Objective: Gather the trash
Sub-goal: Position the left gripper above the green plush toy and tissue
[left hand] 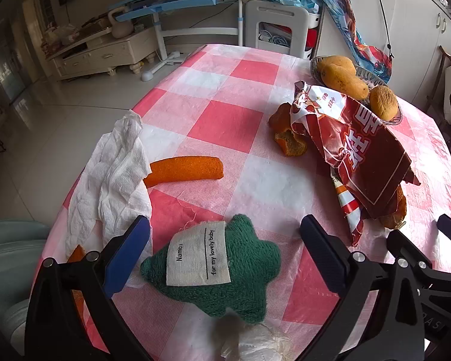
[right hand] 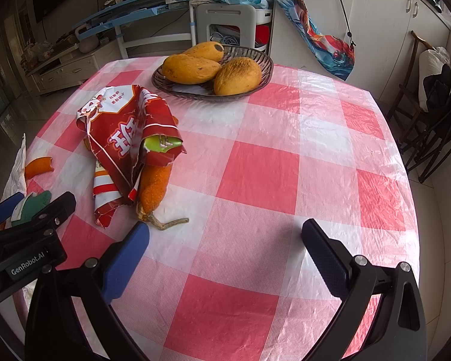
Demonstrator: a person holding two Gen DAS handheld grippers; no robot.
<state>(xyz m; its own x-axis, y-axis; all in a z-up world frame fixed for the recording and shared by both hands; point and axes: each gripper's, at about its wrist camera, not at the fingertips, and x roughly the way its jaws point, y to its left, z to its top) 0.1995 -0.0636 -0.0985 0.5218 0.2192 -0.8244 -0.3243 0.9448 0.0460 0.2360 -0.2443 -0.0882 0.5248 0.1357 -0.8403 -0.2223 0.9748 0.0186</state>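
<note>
I see the torn red snack wrapper (right hand: 129, 138) lying mid-counter (right hand: 285, 162) over an orange gourd (right hand: 154, 188), peel scraps (left hand: 288, 141) beside it, crumpled tissue (left hand: 114, 180) at the left edge. Left hand-held gripper (left hand: 225, 234) spread wide over a green plush (left hand: 225, 270); right hand-held gripper (right hand: 225, 237) spread wide, holding nothing.

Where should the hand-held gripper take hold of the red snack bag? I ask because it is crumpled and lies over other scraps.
Probably best the raised, folded ridge of the red snack bag, approached from above with the open right hand-held gripper. The bag tents up off the checked tablecloth, so a crease stands free to pinch. Its lower edge lies over an orange peel, so a low side approach risks catching that.
</note>
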